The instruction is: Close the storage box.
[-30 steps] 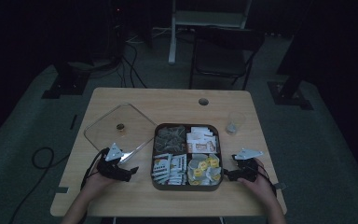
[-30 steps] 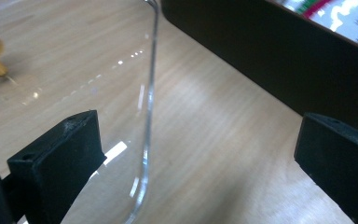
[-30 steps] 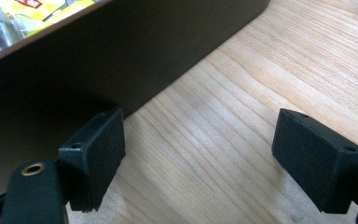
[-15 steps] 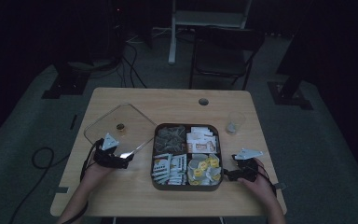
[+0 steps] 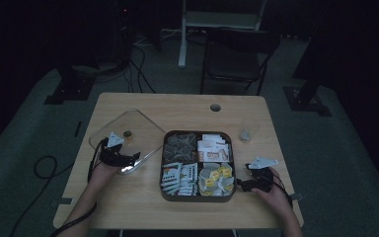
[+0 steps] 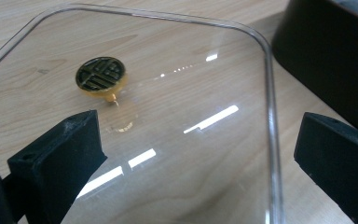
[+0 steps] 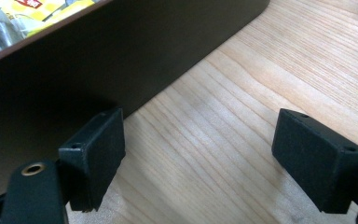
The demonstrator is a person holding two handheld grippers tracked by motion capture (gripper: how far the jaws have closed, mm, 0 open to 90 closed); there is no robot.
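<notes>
Now the left gripper [image 6: 191, 154] hovers with fingers spread over the glass lid [image 6: 177, 93], which lies on the worktop [image 5: 143, 101] left of the box [image 5: 198, 197]; close squarely on the knob [image 6: 100, 77]. Right gripper [image 7: 200, 158], fingers released, waits by the box

We see the right gripper [image 7: 198, 158] with its jaws spread wide over the bare wooden worktop [image 7: 242, 107]. Just beside its left jaw rises the dark wall of the box [image 7: 121, 51]; above that wall show what may be yellow packets [image 7: 32, 11], blurred.
</notes>
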